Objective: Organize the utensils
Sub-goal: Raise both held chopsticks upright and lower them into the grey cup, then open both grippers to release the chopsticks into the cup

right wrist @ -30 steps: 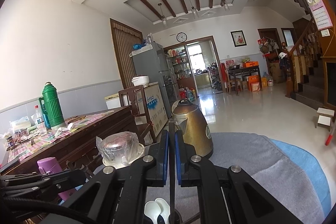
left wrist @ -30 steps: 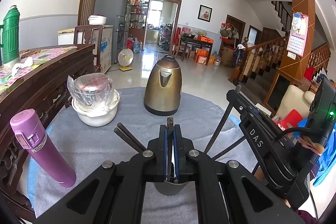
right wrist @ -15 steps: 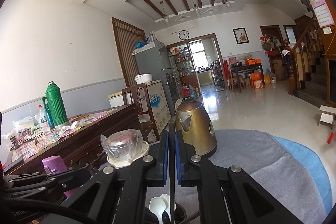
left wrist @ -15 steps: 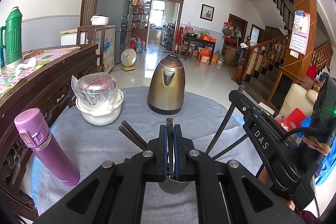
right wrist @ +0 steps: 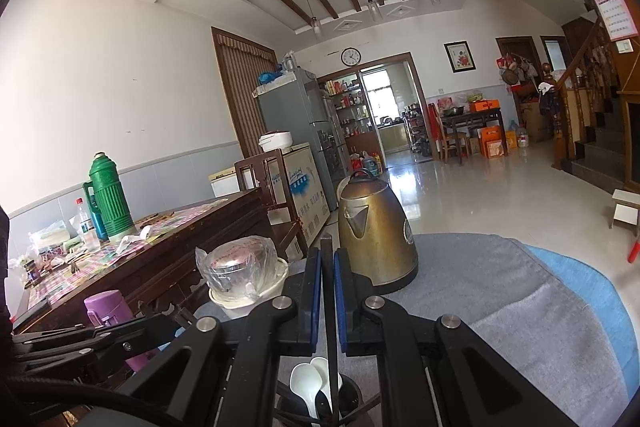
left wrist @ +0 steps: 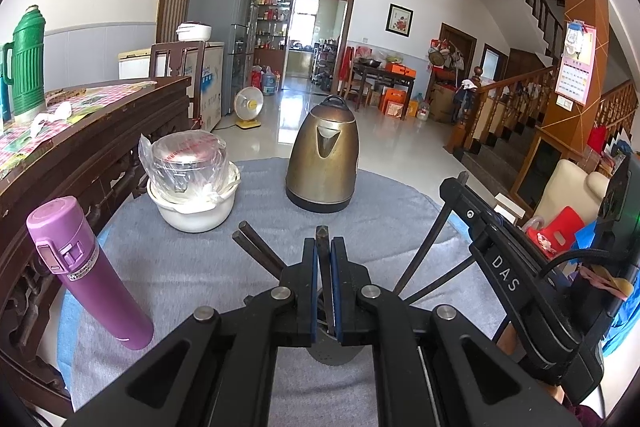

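A grey cloth covers the round table, with a purple flask, covered bowl and kettle standing left to right. Both the left gripper and right gripper pinch one chopstick each over the holder cup, where white spoons already stand. Next, I'd guess, lower and let go.

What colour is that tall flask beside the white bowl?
Purple flask, clearest in the left wrist view.
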